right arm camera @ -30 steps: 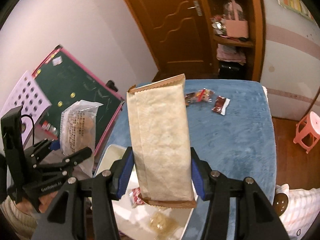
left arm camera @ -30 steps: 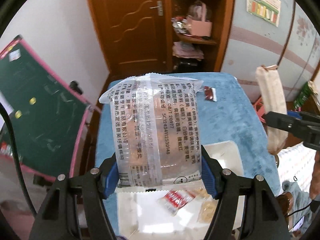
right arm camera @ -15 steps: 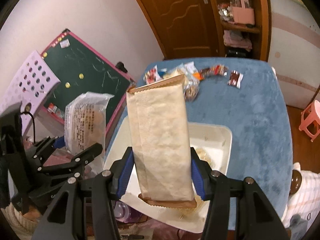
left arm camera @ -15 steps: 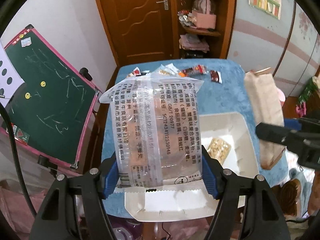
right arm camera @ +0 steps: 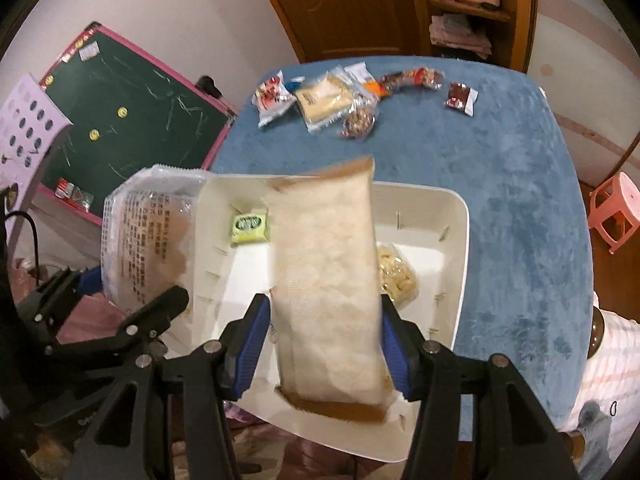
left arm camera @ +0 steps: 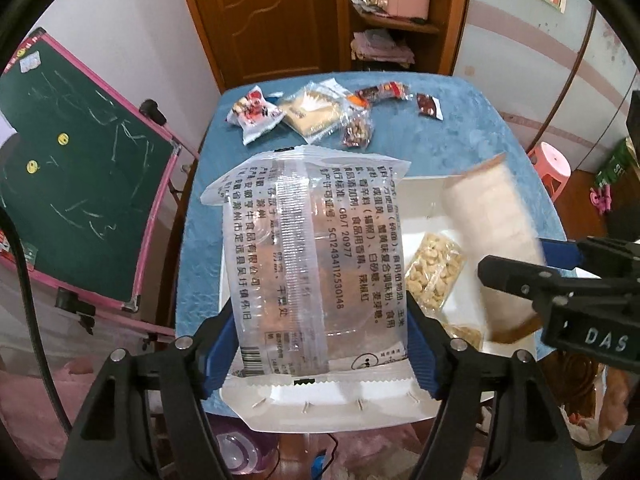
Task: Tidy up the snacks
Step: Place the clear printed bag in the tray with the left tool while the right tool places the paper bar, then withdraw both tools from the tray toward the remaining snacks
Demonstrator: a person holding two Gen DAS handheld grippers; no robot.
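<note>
My left gripper (left arm camera: 318, 354) is shut on a clear printed snack bag (left arm camera: 312, 256) and holds it above the near left part of a white tray (left arm camera: 340, 410). My right gripper (right arm camera: 324, 342) is shut on a tan paper snack bag (right arm camera: 326, 280) and holds it over the same tray (right arm camera: 460, 216); this bag also shows in the left wrist view (left arm camera: 494, 232). A packet of pale nuts (left arm camera: 434, 270) and a green packet (right arm camera: 249, 226) lie in the tray. Several small snack packets (left arm camera: 308, 114) lie at the far end of the blue table (left arm camera: 460, 140).
A green chalkboard with a pink frame (left arm camera: 76, 176) leans left of the table. A wooden door (left arm camera: 264, 16) and a shelf (left arm camera: 396, 8) stand behind. A pink stool (right arm camera: 616, 210) is on the right. A dark red packet (right arm camera: 460, 98) lies apart on the far right.
Both grippers have risen and pulled back with their bags, so the whole tray and far snack packets now show. The tan bag has swung over the tray.
</note>
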